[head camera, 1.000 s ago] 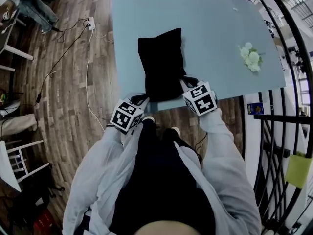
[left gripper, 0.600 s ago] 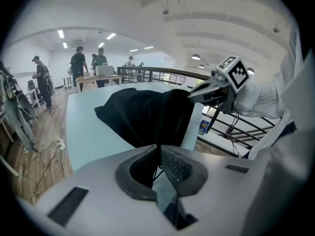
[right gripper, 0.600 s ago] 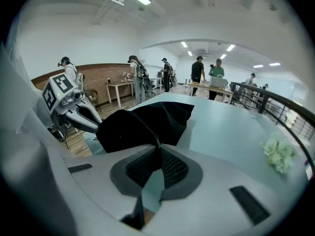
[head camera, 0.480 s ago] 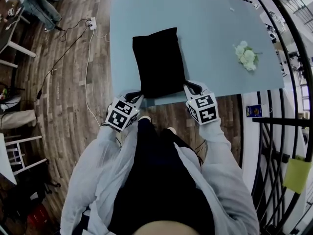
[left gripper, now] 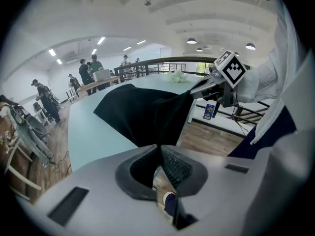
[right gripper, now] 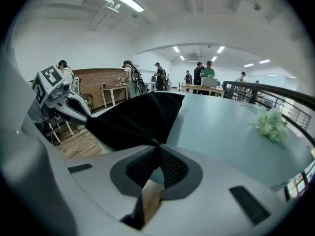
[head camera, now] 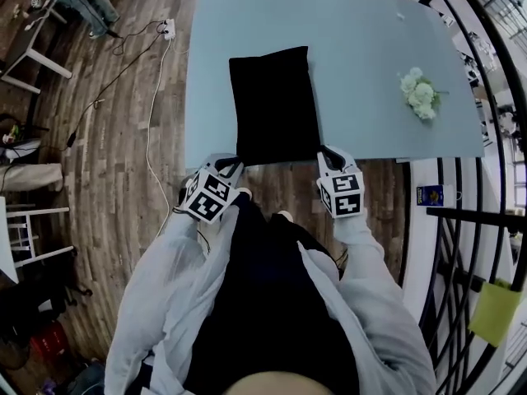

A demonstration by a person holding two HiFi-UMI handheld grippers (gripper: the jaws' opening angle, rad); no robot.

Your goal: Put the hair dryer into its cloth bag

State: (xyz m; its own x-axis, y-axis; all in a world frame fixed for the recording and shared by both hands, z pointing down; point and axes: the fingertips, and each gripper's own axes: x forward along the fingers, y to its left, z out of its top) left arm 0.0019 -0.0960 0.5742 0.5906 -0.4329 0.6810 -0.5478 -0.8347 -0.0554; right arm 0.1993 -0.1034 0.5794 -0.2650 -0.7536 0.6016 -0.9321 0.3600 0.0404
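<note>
A black cloth bag [head camera: 274,105] lies on the pale blue table [head camera: 362,48], its near end hanging over the table's front edge. My left gripper [head camera: 234,164] is shut on the bag's near left corner, and my right gripper [head camera: 324,152] is shut on its near right corner. In the left gripper view the bag [left gripper: 142,114] stretches from my jaws across to the right gripper [left gripper: 209,85]. In the right gripper view the bag [right gripper: 135,119] runs from my jaws to the left gripper [right gripper: 81,113]. No hair dryer shows in any view.
A bunch of white flowers [head camera: 420,95] lies on the table's right side. A black railing [head camera: 469,220] runs along the right. A white cable and power strip [head camera: 169,30] lie on the wooden floor at left. Chairs and several people stand further off.
Both grippers have pulled the bag's near end toward me, past the table's front edge. The bag has straightened and now lies squarer on the table.
</note>
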